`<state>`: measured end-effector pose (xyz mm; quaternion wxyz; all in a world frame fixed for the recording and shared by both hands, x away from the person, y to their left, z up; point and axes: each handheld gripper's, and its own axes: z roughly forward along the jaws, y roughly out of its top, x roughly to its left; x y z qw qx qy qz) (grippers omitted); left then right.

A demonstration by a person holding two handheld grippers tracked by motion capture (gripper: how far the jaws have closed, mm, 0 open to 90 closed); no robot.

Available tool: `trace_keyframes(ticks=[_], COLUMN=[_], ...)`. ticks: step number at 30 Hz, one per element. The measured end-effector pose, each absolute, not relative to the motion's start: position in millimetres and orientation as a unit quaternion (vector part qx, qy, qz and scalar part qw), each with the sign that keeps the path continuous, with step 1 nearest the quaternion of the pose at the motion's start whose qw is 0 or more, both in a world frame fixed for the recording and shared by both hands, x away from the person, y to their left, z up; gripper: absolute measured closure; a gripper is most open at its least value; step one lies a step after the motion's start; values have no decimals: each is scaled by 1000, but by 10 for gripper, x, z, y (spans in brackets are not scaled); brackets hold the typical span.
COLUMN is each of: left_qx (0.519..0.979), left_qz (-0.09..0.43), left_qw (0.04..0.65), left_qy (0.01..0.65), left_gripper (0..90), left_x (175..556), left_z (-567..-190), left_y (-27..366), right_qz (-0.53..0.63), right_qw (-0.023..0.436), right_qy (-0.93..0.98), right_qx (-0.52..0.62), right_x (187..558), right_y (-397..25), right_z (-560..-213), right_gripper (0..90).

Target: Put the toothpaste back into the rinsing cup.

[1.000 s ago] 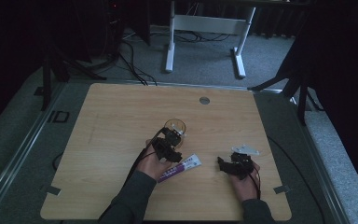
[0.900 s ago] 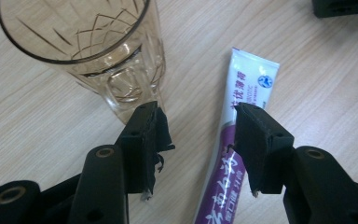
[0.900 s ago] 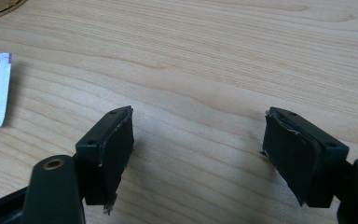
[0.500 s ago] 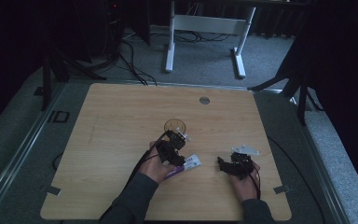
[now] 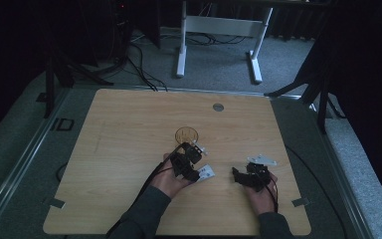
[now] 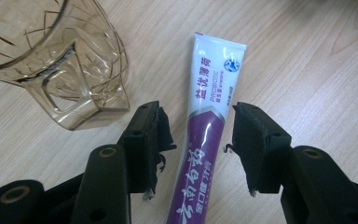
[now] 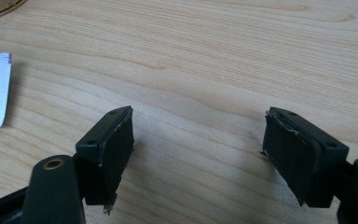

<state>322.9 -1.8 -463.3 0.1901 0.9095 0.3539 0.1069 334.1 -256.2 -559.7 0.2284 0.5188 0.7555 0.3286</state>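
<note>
Left tongs (image 6: 198, 140) now straddle toothpaste tube (image 6: 205, 126) on wooden table (image 5: 129, 124).

We note a light wooden bench (image 5: 129, 129) with rounded corners, its grain running across. Set into its far edge is a small round grey grommet (image 5: 218, 107). The bench stands on grey carpeted floor (image 5: 25, 144). Beyond it we see a white desk frame (image 5: 219, 30) on two feet, and black cables (image 5: 139, 64) trailing over the floor. A dark tripod leg (image 5: 323, 107) stands at the far right corner.
</note>
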Motion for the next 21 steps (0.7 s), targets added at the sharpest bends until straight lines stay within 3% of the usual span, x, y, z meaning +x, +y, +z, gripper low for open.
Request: trace_keyframes(ticks=[21], left_qx=[928], left_qz=[99], left_qw=[136], left_qy=[333], left_gripper=[521], left_x=[3220], left_z=[-4742], left_y=[-107], right_qz=[329], right_qw=[228], right_qy=[755], right_qx=[520], right_x=[3341], right_y=[-2560], right_z=[-5597], right_gripper=[244])
